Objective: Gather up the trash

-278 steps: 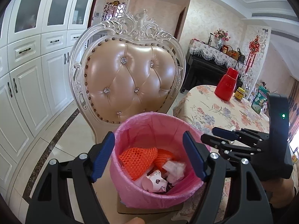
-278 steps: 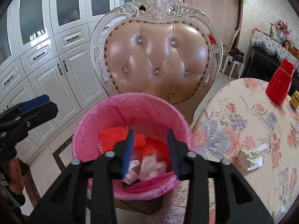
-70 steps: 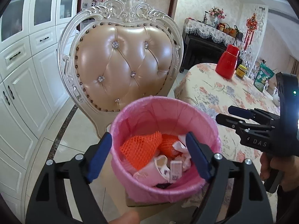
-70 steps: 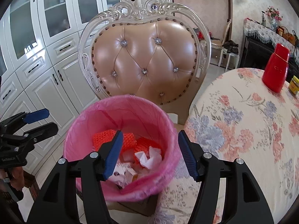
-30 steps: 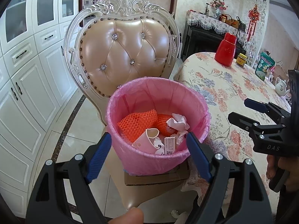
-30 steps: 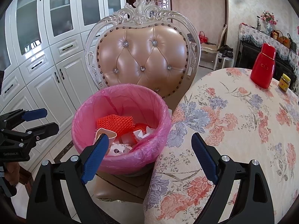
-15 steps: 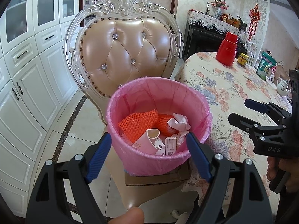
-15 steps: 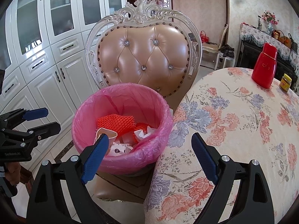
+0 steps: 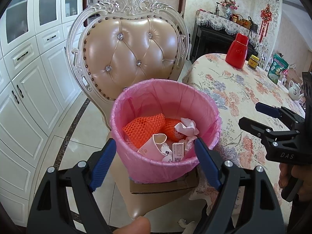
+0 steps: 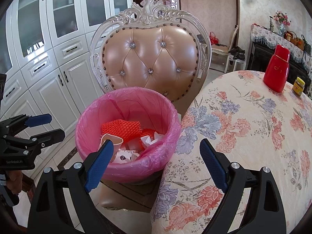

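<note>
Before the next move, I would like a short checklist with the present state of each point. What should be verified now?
1. Left gripper empty and open: ok; nothing sits between its blue pads.
2. Right gripper empty and open: ok.
3. Trash inside the pink-lined bin: ok; orange foam net, paper cup, small carton and crumpled tissue lie below the rim.
4. Bin steady: cannot tell; it stands on a cardboard box on the chair seat.
5. No trash left on the table: ok in the visible part; only the red flask and a small jar show there.
</note>
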Action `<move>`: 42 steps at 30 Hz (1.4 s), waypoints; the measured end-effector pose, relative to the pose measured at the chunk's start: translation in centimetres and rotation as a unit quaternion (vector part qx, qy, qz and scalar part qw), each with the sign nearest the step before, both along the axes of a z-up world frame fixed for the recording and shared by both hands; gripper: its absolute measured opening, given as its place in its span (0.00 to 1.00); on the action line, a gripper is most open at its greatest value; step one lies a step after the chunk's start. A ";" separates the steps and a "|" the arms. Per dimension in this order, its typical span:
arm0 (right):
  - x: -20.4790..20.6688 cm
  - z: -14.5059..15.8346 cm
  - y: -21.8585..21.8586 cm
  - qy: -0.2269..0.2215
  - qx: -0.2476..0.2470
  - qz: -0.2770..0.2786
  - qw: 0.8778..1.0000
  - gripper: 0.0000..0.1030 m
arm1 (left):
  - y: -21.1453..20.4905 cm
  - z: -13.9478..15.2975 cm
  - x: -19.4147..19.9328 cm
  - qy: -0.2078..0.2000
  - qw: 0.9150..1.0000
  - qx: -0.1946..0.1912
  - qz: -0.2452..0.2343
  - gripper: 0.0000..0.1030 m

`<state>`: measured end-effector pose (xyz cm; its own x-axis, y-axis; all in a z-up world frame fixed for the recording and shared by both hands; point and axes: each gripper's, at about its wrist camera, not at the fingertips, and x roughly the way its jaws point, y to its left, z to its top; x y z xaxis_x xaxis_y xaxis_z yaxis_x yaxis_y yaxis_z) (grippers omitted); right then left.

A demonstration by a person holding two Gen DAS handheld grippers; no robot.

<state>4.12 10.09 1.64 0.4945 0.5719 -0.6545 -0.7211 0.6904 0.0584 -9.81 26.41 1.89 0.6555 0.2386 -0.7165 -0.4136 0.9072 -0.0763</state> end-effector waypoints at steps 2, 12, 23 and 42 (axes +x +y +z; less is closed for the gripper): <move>0.0 0.0 0.0 -0.001 -0.001 0.000 1.000 0.82 | 0.0 0.0 0.0 -0.001 1.000 0.002 0.001 0.77; 0.0 0.0 0.1 0.001 0.000 0.000 1.000 0.82 | -0.1 0.1 0.0 -0.001 1.000 0.002 0.000 0.78; -0.1 -0.1 0.1 0.001 0.000 0.001 1.000 0.82 | 0.0 0.0 0.1 -0.002 1.000 -0.002 0.000 0.81; -0.2 -0.2 -0.1 0.003 -0.001 0.002 1.000 0.82 | 0.0 -0.1 0.2 -0.004 1.000 0.016 0.024 0.85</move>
<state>3.94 10.03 1.46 0.4885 0.5719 -0.6590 -0.7231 0.6880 0.0611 -9.66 26.42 1.77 0.6491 0.2931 -0.7020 -0.4560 0.8885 -0.0506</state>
